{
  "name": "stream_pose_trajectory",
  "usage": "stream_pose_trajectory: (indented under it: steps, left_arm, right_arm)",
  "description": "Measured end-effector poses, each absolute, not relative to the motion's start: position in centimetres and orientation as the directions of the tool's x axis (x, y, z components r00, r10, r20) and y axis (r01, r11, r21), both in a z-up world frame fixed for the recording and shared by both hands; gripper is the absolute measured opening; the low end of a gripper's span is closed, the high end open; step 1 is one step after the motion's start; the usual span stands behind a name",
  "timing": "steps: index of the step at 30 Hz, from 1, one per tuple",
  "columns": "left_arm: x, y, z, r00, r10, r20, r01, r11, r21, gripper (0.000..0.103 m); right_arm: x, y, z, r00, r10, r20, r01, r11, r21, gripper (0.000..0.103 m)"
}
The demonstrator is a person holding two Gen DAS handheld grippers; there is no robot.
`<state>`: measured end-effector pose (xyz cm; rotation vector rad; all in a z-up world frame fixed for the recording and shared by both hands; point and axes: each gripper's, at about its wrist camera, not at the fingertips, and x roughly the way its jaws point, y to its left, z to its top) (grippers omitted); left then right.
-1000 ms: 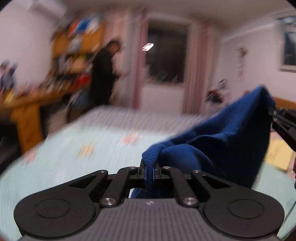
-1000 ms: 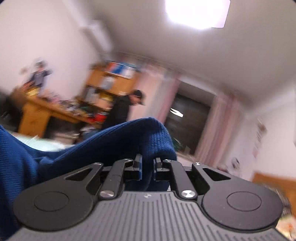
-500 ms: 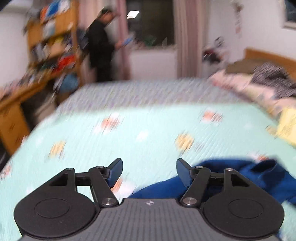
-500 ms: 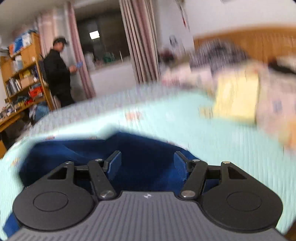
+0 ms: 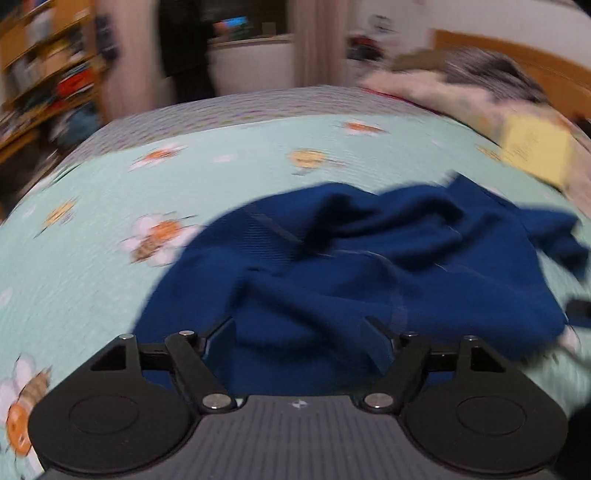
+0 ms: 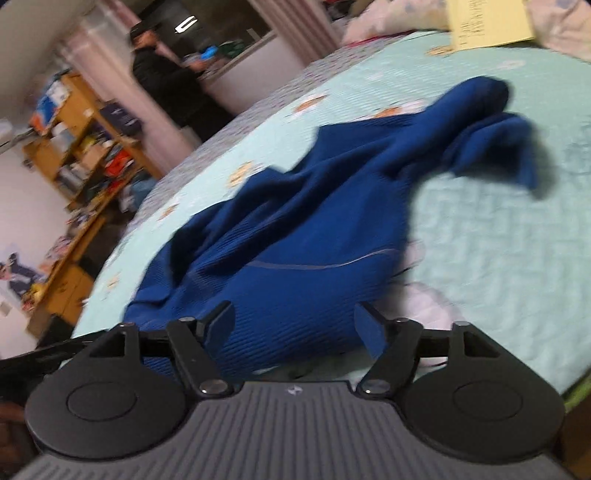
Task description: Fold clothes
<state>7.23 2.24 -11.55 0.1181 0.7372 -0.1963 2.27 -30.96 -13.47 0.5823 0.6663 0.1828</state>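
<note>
A dark blue knit garment lies crumpled on the mint green bedspread with bee and flower prints. It also shows in the right wrist view, stretched in a rumpled heap away from me. My left gripper is open and empty, just above the garment's near edge. My right gripper is open and empty, over the near end of the garment.
A yellow paper and pillows lie at the head of the bed. A person in black stands beyond the bed near pink curtains. Wooden shelves and a desk stand left of the bed. The bed's near edge is at lower right.
One second ago both grippers were shut on the blue garment, holding it up. They have opened and let go, and the garment now lies on the bed.
</note>
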Motion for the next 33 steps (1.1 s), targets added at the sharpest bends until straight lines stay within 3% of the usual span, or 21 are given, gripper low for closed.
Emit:
stream_pose_trajectory:
  steps: [4, 7, 9, 10, 11, 13, 17, 20, 21, 22, 23, 25, 27, 29, 31, 33]
  left_arm:
    - [5.4, -2.0, -12.1, 0.706, -0.273, -0.654, 0.371, 0.929, 0.012, 0.077]
    - [5.5, -4.7, -12.8, 0.714, -0.245, -0.656, 0.406, 0.908, 0.102, 0.077]
    - [6.3, -5.5, -13.6, 0.712, -0.206, -0.672, 0.386, 0.914, 0.129, 0.061]
    - [6.9, -5.7, -14.1, 0.7, -0.195, -0.687, 0.37, 0.922, 0.114, 0.03]
    - [7.4, -5.8, -14.5, 0.687, -0.187, -0.702, 0.354, 0.93, 0.099, 0.014]
    - [8.4, -5.8, -14.8, 0.668, -0.195, -0.718, 0.334, 0.941, 0.055, 0.007]
    - [8.7, -6.9, -14.4, 0.709, -0.16, -0.687, 0.317, 0.942, 0.108, 0.004]
    - [8.5, -6.9, -12.6, 0.763, -0.142, -0.631, 0.248, 0.965, 0.082, 0.004]
    - [8.5, -6.6, -12.0, 0.762, -0.154, -0.629, 0.242, 0.969, 0.055, 0.005]
    - [8.6, -6.4, -11.3, 0.762, -0.166, -0.626, 0.235, 0.971, 0.029, 0.013]
    - [8.7, -6.1, -10.6, 0.757, -0.183, -0.627, 0.234, 0.972, -0.001, 0.042]
    - [9.0, -5.0, -9.6, 0.7, -0.268, -0.662, 0.276, 0.956, -0.094, 0.076]
    - [8.4, -3.5, -8.4, 0.718, -0.322, -0.617, 0.296, 0.944, -0.148, 0.077]
    - [8.1, -2.0, -7.2, 0.745, -0.343, -0.571, 0.303, 0.938, -0.168, 0.087]
    - [8.5, -1.1, -6.4, 0.798, -0.283, -0.532, 0.255, 0.959, -0.127, 0.095]
    - [9.8, -1.2, -6.3, 0.829, -0.205, -0.52, 0.216, 0.976, -0.039, 0.096]
  right_arm:
    - [1.4, -29.7, -14.0, 0.751, 0.398, -0.527, -0.002, 0.8, 0.601, 0.075]
    - [1.4, -30.1, -14.9, 0.744, 0.401, -0.534, 0.017, 0.789, 0.614, 0.076]
    - [1.3, -30.3, -15.3, 0.741, 0.401, -0.538, 0.03, 0.781, 0.624, 0.076]
    - [1.1, -30.4, -15.4, 0.74, 0.401, -0.54, 0.037, 0.777, 0.628, 0.076]
    - [1.0, -30.4, -15.5, 0.741, 0.396, -0.541, 0.04, 0.779, 0.625, 0.076]
    - [0.8, -30.7, -15.7, 0.746, 0.388, -0.541, 0.048, 0.779, 0.625, 0.076]
    - [0.4, -31.5, -15.9, 0.757, 0.373, -0.537, 0.068, 0.771, 0.633, 0.076]
    - [0.1, -32.2, -16.1, 0.764, 0.362, -0.533, 0.083, 0.765, 0.638, 0.076]
    - [-0.1, -32.4, -16.1, 0.767, 0.358, -0.532, 0.088, 0.763, 0.64, 0.076]
    - [-0.1, -32.6, -16.2, 0.769, 0.353, -0.532, 0.095, 0.761, 0.642, 0.076]
    - [0.0, -32.7, -16.3, 0.769, 0.357, -0.531, 0.097, 0.756, 0.648, 0.076]
    - [0.3, -33.0, -16.6, 0.767, 0.364, -0.528, 0.1, 0.746, 0.659, 0.076]
    - [0.5, -33.3, -16.9, 0.766, 0.371, -0.525, 0.103, 0.735, 0.67, 0.076]
    - [0.7, -33.6, -17.2, 0.764, 0.378, -0.523, 0.106, 0.725, 0.68, 0.076]
    - [0.9, -33.9, -17.4, 0.763, 0.385, -0.52, 0.11, 0.715, 0.691, 0.077]
    - [1.2, -34.2, -17.7, 0.761, 0.392, -0.516, 0.113, 0.704, 0.701, 0.077]
